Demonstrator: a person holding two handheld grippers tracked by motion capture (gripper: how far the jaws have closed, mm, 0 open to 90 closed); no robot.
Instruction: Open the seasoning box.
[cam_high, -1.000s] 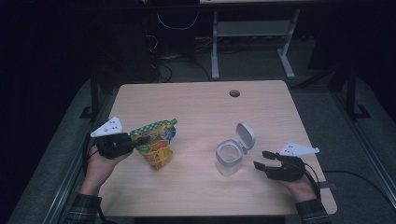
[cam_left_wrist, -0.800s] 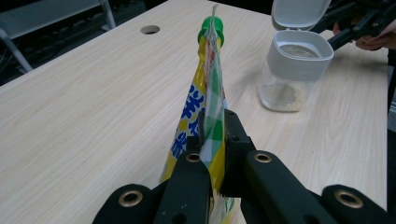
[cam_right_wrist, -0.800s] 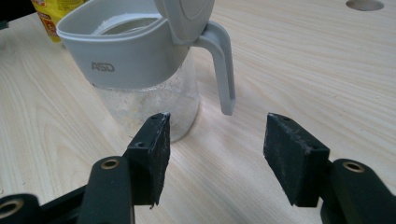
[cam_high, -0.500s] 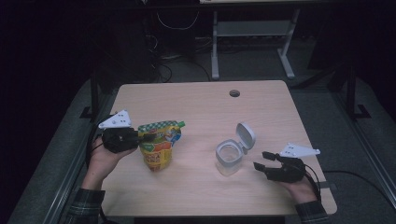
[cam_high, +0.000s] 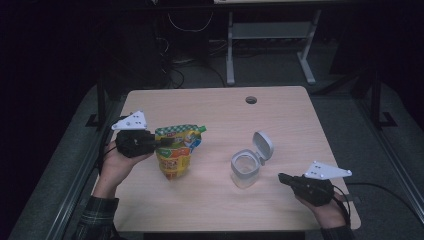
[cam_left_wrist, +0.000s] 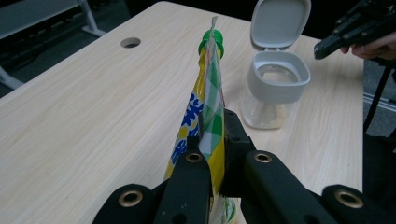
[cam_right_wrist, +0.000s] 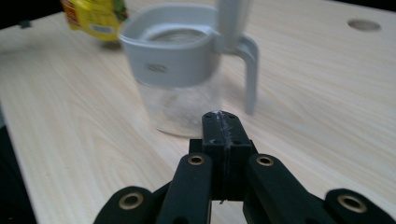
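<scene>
A pale wooden bench (cam_high: 210, 115) sits in a dark room, with a round hole (cam_high: 251, 100) near its far edge. The left hand-held gripper (cam_high: 159, 143), carried in the person's left hand (cam_high: 116, 159) at the left side of the bench, is clamped on the top seam of a yellow and green pouch (cam_high: 175, 152). The pouch hangs upright from the jaws, and its bottom seems to be just off the bench, though the high view is too dim to be sure. In the left gripper view the pouch's thin edge runs straight up between the two black jaws, ending in a green cap (cam_left_wrist: 211, 43). To the right of the pouch, well apart from it, a clear jar (cam_high: 245, 170) with a grey collar stands on the bench, its hinged grey lid (cam_high: 263, 145) flipped open and standing up behind it. The right hand-held gripper (cam_high: 283, 177) hovers near the jar's right side, pointing toward it without touching. Its jaws have just closed: the right gripper view shows them pressed together with nothing between them, and the jar blurred just beyond the tips.
</scene>
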